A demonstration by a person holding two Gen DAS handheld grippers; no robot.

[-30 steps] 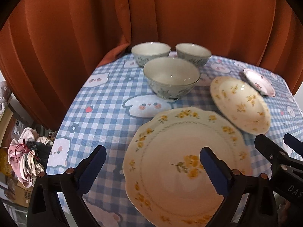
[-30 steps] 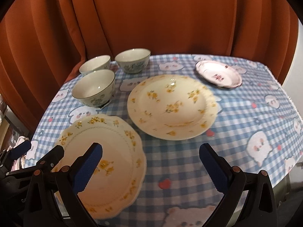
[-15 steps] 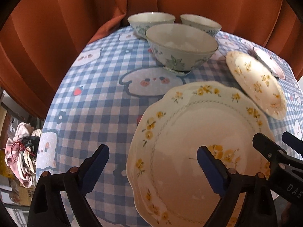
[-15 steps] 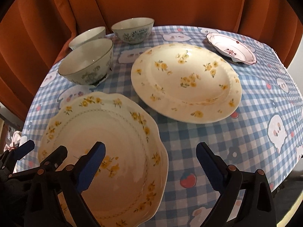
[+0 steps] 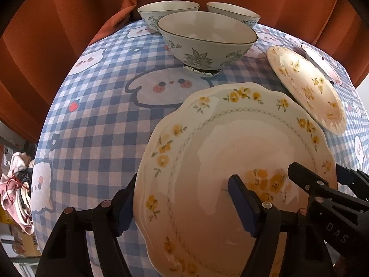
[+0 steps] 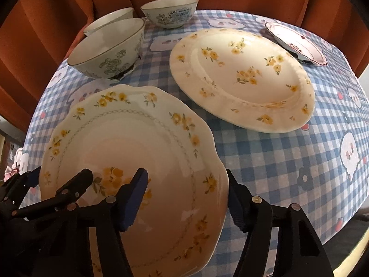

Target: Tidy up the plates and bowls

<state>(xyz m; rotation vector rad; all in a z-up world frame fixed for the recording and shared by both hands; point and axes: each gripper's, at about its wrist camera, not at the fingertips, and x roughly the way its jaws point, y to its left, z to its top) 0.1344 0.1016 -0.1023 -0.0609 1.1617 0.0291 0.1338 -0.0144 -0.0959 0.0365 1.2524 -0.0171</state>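
Scalloped plate [image 5: 230, 161] lies flat on the checked tablecloth [image 5: 103, 127] w/ both claws straddling opposite edges: left gripper [image 5: 184, 198] and right gripper [image 6: 186, 194] each have 1 finger over the plate, 1 outside the rim, jaws apart, not clamped, probably set for a 2-sided lift. It's cream, wavy-rimmed, yellow flowers; round plate [image 6: 242, 78] and 3 bowls [image 6: 108, 48] sit beyond the fingertips.

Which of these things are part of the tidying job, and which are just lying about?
Part of the job:
scalloped plate
round floral plate
small pink-rimmed plate
three bowls

Just there:
checked tablecloth
orange curtain
bundle of cloth off the table
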